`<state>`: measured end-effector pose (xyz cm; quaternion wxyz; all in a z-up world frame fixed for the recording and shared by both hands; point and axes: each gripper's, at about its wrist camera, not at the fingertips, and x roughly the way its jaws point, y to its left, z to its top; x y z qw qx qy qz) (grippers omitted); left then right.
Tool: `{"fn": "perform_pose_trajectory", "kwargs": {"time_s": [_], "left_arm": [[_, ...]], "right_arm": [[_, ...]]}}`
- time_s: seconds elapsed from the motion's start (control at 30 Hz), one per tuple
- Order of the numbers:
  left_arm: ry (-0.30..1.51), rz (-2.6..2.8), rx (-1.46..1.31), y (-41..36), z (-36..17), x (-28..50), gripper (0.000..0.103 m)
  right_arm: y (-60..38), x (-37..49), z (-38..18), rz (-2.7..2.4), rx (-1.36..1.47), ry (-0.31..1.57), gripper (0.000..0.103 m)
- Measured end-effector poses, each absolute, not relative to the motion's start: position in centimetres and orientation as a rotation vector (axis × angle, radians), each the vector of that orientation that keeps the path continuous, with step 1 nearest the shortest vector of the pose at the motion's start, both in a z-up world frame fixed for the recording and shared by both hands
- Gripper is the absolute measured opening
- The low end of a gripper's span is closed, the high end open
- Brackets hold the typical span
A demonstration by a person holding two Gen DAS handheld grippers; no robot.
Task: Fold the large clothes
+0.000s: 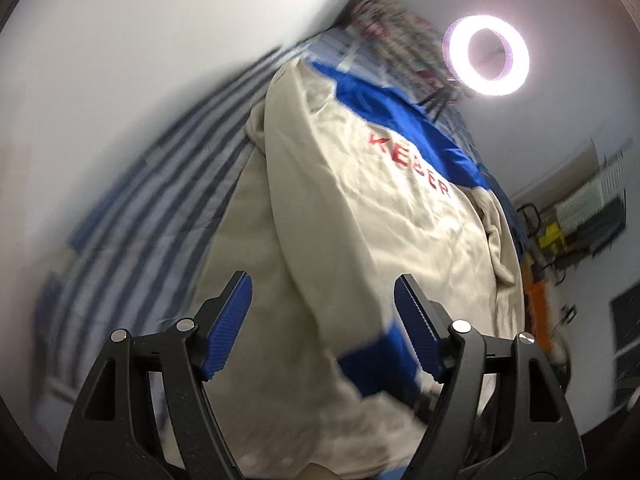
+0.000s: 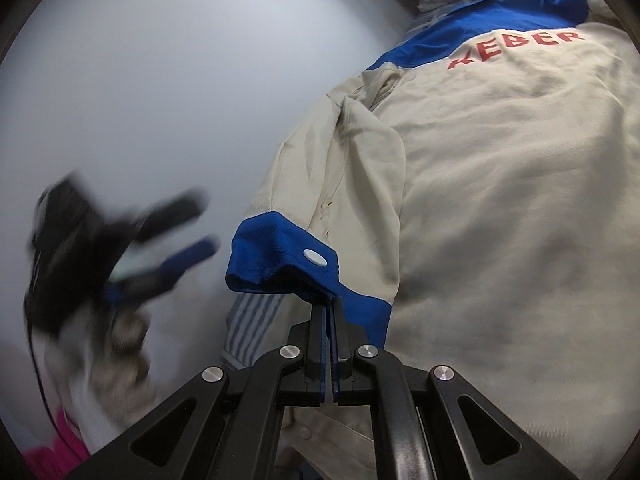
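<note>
A beige jacket (image 1: 360, 208) with blue shoulder and cuff panels and red lettering lies on a striped bed. It also shows in the right wrist view (image 2: 500, 200). My left gripper (image 1: 322, 286) is open above the jacket, holding nothing; it appears blurred at the left of the right wrist view (image 2: 180, 232). My right gripper (image 2: 330, 304) is shut on the jacket's blue cuff (image 2: 280, 256), which has a white snap button, and holds it lifted off the bed.
A blue-and-white striped bedsheet (image 1: 160, 208) covers the bed under the jacket. A bright ring light (image 1: 488, 56) stands at the far end beside patterned bedding (image 1: 384, 20). Cluttered shelves (image 1: 580, 220) are at the right. A white wall (image 2: 160, 80) runs along the bed.
</note>
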<state>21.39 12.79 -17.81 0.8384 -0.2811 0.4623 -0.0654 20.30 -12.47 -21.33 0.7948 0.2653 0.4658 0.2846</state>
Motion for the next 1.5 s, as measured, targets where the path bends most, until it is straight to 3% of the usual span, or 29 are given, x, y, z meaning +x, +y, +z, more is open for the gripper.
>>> {"fn": "perform_pose_trajectory", "kwargs": {"time_s": [0.17, 0.23, 0.27, 0.3, 0.43, 0.47, 0.5, 0.7, 0.97, 1.13, 1.37, 1.43, 1.5], "left_arm": [[1.065, -0.120, -0.615, 12.0, -20.9, 25.1, 0.075], [1.071, -0.100, -0.556, 11.2, -21.4, 25.7, 0.042], [1.088, -0.089, -0.530, 11.1, -21.7, 26.0, 0.005], [1.099, -0.086, -0.527, 11.0, -22.0, 26.2, 0.002], [1.047, -0.078, -0.491, 12.2, -20.9, 26.1, 0.001], [1.027, -0.073, -0.464, 12.6, -20.1, 25.9, 0.001], [1.015, -0.068, -0.444, 12.9, -19.5, 26.0, 0.001], [0.950, -0.063, -0.315, 13.9, -15.1, 25.5, 0.000], [0.867, -0.106, -0.047, 9.9, -10.5, 23.8, 0.000], [0.876, -0.154, 0.027, 6.9, -12.4, 21.9, 0.000], [0.933, -0.263, 0.136, -0.2, -17.6, 19.2, 0.000], [0.992, -0.317, 0.151, -1.8, -19.1, 18.5, 0.006], [1.016, -0.346, 0.146, -2.2, -19.5, 17.6, 0.034]], "right_arm": [[-11.7, 20.5, -22.1, 0.625, 0.550, 1.013, 0.000], [-11.2, 20.1, -21.9, 0.643, 0.536, 1.016, 0.000], [-10.8, 20.1, -21.9, 0.654, 0.524, 1.018, 0.000], [-10.2, 19.9, -21.9, 0.672, 0.502, 1.023, 0.000], [-9.2, 19.8, -21.2, 0.807, 0.478, 1.021, 0.010], [-9.7, 19.7, -20.9, 0.827, 0.506, 0.999, 0.030], [-10.7, 19.7, -20.5, 0.819, 0.549, 0.958, 0.035], [-12.2, 24.3, -21.8, 0.625, 0.675, 0.986, 0.028], [-2.6, 29.0, -23.2, 0.771, 0.657, 1.075, 0.027], [-4.5, 26.8, -24.2, 0.754, 0.568, 1.137, 0.027], [-16.9, 25.3, -23.0, 0.540, 0.564, 1.092, 0.033], [-18.8, 26.0, -22.3, 0.504, 0.571, 1.075, 0.037], [-20.2, 26.2, -21.7, 0.485, 0.561, 1.063, 0.041]]}}
